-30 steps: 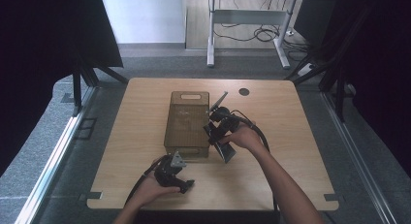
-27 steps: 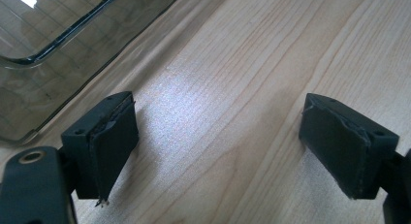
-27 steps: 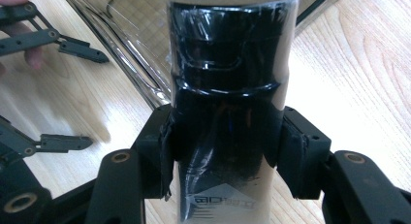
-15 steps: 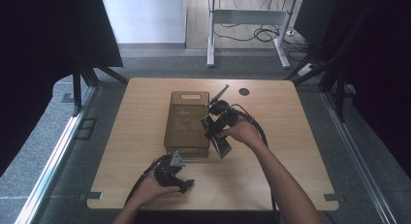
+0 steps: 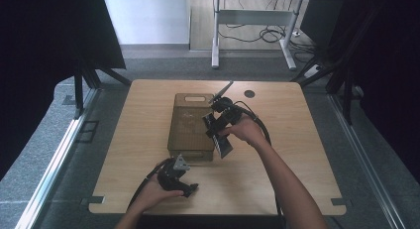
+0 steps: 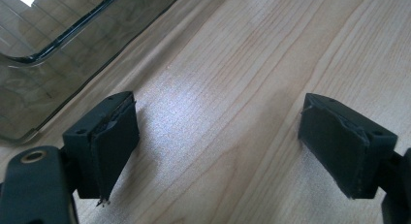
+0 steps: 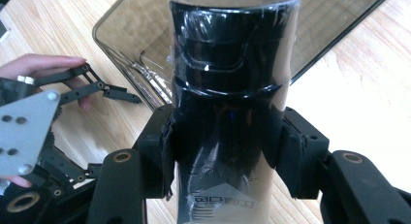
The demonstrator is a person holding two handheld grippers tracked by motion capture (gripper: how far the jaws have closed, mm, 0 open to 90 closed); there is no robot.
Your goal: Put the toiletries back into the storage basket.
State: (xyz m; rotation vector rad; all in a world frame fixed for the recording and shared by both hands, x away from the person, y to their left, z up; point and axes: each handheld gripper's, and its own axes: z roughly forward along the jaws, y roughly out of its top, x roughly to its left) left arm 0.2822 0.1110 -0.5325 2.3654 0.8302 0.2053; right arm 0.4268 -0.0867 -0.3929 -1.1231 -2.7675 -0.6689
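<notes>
A smoked see-through bin [image 5: 190,122] stands in the middle of the wooden table [image 5: 302,154]. My right gripper [image 5: 216,132] hangs at the bin's right rim, shut on a black cylindrical container in clear wrap [image 5: 223,147]. In the right gripper view the jaws [image 7: 225,146] press on both sides of the container [image 7: 232,64], which tilts over the bin's corner [image 7: 140,30]. My left gripper [image 5: 190,189] rests on the table in front of the bin. Its jaws [image 6: 218,136] stand open with bare wood between them, and the bin's wall [image 6: 53,54] lies just ahead.
A round cable hole [image 5: 249,93] sits near the table's far edge. Cables trail from both grippers toward the front edge. A desk frame [image 5: 252,21] stands on the floor beyond the table. The left hand [image 7: 43,69] shows beside the bin.
The right hand has lifted the wrapped container a little and shifted it toward the bin. The left gripper has stayed where it was.
</notes>
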